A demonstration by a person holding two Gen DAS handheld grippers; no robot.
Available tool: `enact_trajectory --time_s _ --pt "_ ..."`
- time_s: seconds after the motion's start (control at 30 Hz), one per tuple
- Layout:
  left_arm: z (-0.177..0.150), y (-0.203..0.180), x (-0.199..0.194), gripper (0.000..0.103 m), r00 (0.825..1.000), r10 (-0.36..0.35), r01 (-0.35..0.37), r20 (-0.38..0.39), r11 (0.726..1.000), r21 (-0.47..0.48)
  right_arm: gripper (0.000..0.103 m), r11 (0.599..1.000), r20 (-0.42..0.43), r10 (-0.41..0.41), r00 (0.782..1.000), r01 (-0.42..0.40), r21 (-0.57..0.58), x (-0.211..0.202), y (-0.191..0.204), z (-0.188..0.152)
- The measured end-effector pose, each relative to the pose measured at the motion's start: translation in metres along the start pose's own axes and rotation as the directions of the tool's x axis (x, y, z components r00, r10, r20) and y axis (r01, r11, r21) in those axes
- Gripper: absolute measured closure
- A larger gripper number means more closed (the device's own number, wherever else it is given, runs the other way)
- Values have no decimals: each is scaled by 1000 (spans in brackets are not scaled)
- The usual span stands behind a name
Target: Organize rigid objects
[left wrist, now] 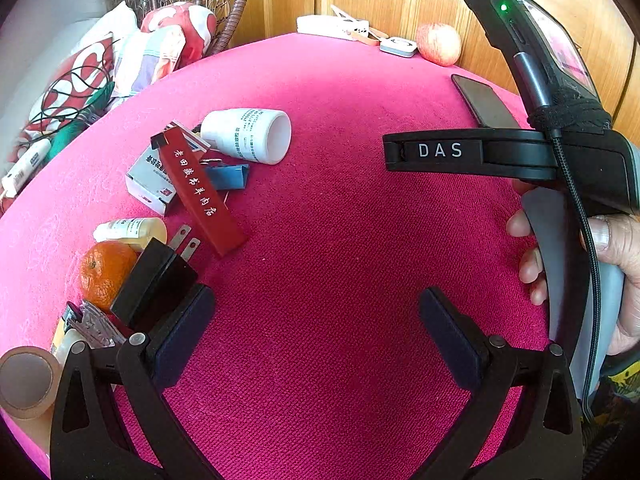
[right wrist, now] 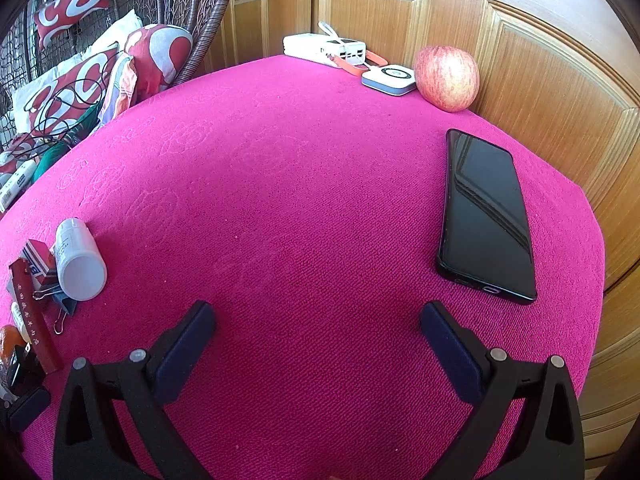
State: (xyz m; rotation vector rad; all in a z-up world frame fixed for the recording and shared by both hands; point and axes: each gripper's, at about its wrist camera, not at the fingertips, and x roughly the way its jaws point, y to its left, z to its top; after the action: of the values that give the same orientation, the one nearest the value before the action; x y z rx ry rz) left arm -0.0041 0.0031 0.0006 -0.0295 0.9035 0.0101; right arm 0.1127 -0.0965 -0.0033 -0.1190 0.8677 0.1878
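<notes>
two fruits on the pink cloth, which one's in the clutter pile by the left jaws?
The orange, beside the black plug and tape roll. The apple sits apart at the far edge against the wooden door.

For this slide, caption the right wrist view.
Open right tool hovers over pink tablecloth, black phone and apple ahead.

Bright daylight, sharp focus, heavy fisheye distortion.

Red-and-white cushions fill a wicker chair before wooden cabinet doors.
</notes>
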Motion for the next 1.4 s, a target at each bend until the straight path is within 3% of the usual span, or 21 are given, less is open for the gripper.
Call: enact_trajectory --time_s 1.4 --pt "2 0 2 0 1000 0 0 0 1000 0 0 1000 1 2 1000 -2 2 0 1 0"
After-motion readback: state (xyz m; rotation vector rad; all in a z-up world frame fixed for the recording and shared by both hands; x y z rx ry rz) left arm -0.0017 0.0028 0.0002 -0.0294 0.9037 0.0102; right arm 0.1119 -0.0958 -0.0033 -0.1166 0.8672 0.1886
